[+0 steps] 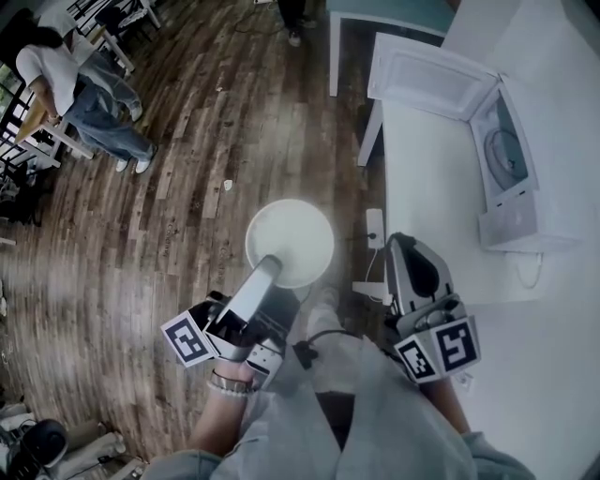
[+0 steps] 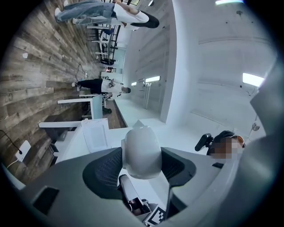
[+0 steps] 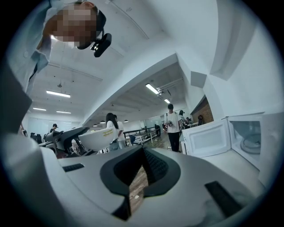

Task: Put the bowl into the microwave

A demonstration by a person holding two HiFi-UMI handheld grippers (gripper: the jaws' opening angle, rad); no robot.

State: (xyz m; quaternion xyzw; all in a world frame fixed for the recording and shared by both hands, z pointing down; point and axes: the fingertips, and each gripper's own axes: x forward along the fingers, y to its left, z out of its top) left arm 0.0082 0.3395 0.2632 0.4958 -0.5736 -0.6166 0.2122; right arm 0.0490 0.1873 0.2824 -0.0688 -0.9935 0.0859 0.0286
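Note:
A white bowl hangs over the wooden floor, left of the white table. My left gripper is shut on its near rim; in the left gripper view the bowl fills the gap between the jaws. My right gripper is shut on nothing, at the table's near left edge. The microwave stands on the table's far right with its door swung wide open and the turntable showing. In the right gripper view, the bowl is on the left and the open microwave on the right.
A power strip lies on the floor by the table leg. A seated person is at far left among chairs, and another person stands beyond the microwave door. A second white table lies farther back.

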